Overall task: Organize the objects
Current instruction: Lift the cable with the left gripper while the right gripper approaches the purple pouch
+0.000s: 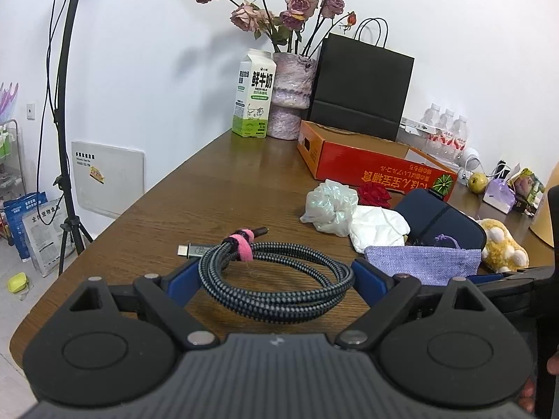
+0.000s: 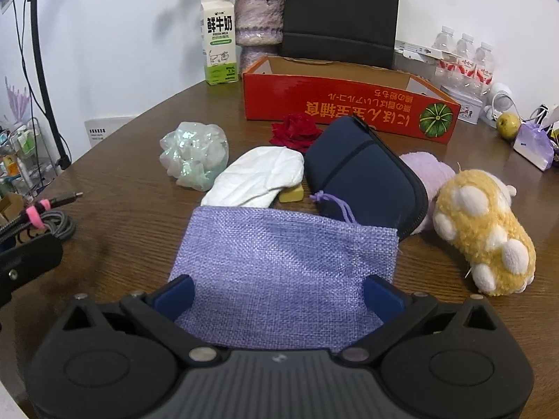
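Wooden table (image 1: 223, 181) w/ clutter; places given relative to the red cardboard box (image 2: 349, 104), which sits toward the back wall.

Left gripper (image 1: 276, 276): jaws spread wide, released, nothing clenched. A coiled braided cable (image 1: 279, 279) bound w/ a pink strap (image 1: 241, 241) lies flat on the table between the blue fingertips (image 1: 183, 276); pads don't press on it. Cable is well in front of the box & to its left.

Right gripper (image 2: 277, 293): jaws also spread, released. A lilac burlap pouch (image 2: 279, 255) lies flat between its fingertips (image 2: 174, 295), in front of the box near the table edge. Can't tell if the pads touch the fabric edges; no grasp seen.

Between pouch & box: navy zip case (image 2: 360, 174), white crumpled cloth (image 2: 258, 174), small yellow block (image 2: 291, 193), red fabric rose (image 2: 297, 131) just in front of the box. Left of those, an iridescent plastic wad (image 2: 192, 155). Right of the case: yellow plush toy (image 2: 485, 230) & a lilac plush (image 2: 426, 167) partly hidden behind it.

Behind the box: milk carton (image 2: 218, 42), vase (image 2: 258, 21) of dried roses, black paper bag (image 2: 342, 14). Right of the box: water bottles (image 2: 464, 59), a green fruit (image 2: 508, 125).
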The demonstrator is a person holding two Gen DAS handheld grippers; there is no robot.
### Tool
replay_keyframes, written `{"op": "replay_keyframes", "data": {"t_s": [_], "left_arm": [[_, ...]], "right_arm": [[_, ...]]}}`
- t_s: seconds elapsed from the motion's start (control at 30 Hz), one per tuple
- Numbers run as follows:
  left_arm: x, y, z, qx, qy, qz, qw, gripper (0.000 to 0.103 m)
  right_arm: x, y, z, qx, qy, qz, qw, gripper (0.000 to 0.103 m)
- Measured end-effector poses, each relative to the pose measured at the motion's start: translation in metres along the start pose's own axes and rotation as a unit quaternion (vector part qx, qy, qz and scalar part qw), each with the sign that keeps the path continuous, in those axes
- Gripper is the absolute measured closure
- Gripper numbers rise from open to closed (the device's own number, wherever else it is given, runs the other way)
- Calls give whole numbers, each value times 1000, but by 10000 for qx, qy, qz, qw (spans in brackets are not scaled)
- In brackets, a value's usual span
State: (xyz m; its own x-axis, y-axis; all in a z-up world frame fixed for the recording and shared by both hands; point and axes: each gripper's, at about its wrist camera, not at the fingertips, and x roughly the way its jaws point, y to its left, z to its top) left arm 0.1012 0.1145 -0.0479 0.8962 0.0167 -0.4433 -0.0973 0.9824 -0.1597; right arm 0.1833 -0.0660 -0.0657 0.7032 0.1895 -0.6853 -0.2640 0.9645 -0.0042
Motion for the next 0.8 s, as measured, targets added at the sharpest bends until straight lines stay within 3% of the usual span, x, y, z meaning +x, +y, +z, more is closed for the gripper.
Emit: {"op": "replay_keyframes", "data": {"t_s": [0.27, 0.5, 0.6, 0.8], "left_arm": [[-1, 3, -1, -27, 27, -28, 10000, 11], [-5, 3, -1, -13, 20, -42, 10000, 11], [-6, 4, 0, -4, 23, -18, 10000, 11], [-7, 1, 1, 23, 29, -20, 10000, 11]], "right_arm": [[-3, -2, -4, 47, -69, -56, 9999, 0], [-8, -10, -10, -59, -159, 143, 9998, 1], [-13, -16, -14, -78, -232, 179, 9995, 9], [-24, -32, -23, -88, -470, 193, 9987, 43]]}}
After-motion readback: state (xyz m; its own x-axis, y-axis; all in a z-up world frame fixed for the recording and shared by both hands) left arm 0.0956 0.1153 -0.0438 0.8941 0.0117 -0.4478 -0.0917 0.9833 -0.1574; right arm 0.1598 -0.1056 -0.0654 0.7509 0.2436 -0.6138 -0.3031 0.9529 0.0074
